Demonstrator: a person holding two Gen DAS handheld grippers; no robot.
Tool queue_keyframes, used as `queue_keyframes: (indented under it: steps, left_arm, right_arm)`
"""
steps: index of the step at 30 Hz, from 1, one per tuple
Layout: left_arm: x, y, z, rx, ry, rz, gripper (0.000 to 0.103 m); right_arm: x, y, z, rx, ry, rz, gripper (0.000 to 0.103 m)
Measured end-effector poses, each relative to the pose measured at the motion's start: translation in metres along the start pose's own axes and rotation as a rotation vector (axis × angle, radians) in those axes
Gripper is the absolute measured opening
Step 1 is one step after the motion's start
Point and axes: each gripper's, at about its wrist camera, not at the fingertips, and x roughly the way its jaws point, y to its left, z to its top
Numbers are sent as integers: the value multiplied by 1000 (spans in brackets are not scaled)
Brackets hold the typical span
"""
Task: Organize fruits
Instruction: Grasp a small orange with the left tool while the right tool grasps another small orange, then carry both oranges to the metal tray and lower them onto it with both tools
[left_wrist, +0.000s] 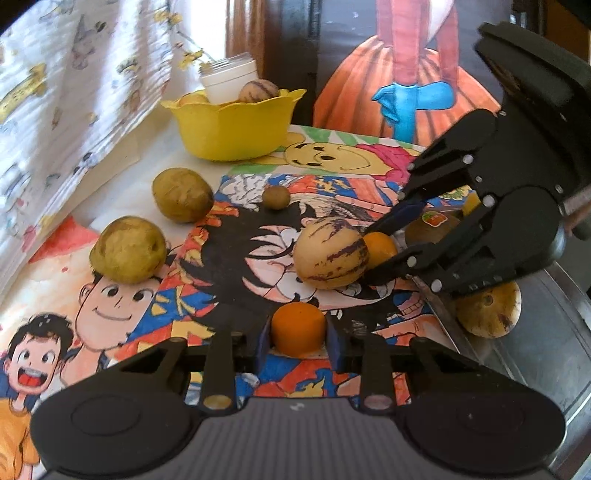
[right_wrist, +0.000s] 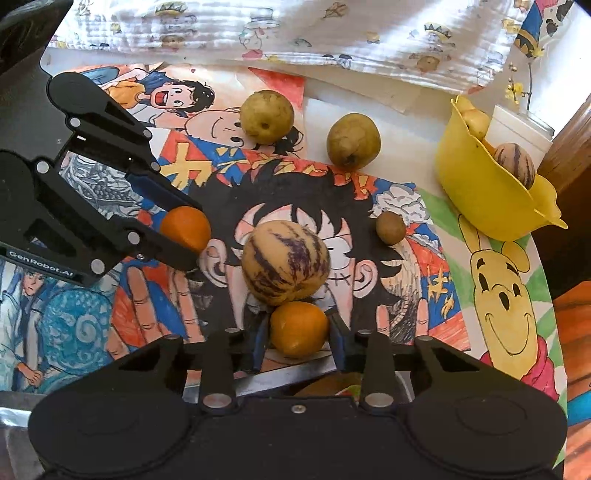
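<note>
My left gripper (left_wrist: 298, 334) is shut on a small orange (left_wrist: 298, 325) low over the cartoon mat; from the right wrist it shows at the left (right_wrist: 192, 234) with that orange (right_wrist: 184, 226). My right gripper (right_wrist: 299, 334) is shut on a second orange (right_wrist: 298, 326), which touches a purple-striped melon (right_wrist: 284, 264). In the left wrist view the right gripper (left_wrist: 373, 254) comes in from the right beside the same melon (left_wrist: 328, 253). Two yellow-green pears (left_wrist: 127, 249) (left_wrist: 183, 199) and a small brown fruit (left_wrist: 276, 197) lie further back.
A yellow bowl (left_wrist: 236, 129) (right_wrist: 480, 199) at the back holds a white cup (left_wrist: 229, 79) and a striped melon (left_wrist: 258, 90). A metal tray (left_wrist: 535, 362) at the right holds another melon (left_wrist: 487, 312) and a stickered brown fruit (left_wrist: 430, 227). A printed cloth (right_wrist: 295, 29) borders the mat.
</note>
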Motion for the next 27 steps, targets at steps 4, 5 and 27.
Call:
queue_keyframes:
  steps: [4, 5, 27]
  left_arm:
    - [-8, -1, -5, -23, 8, -8, 34]
    - [-10, -3, -7, -23, 8, -12, 34]
    - [-82, -17, -37, -175, -27, 28, 33]
  right_arm:
    - [-6, 12, -2, 16, -18, 25, 36]
    - [-8, 15, -3, 18, -23, 34, 36]
    - [-77, 97, -39, 246, -176, -13, 36]
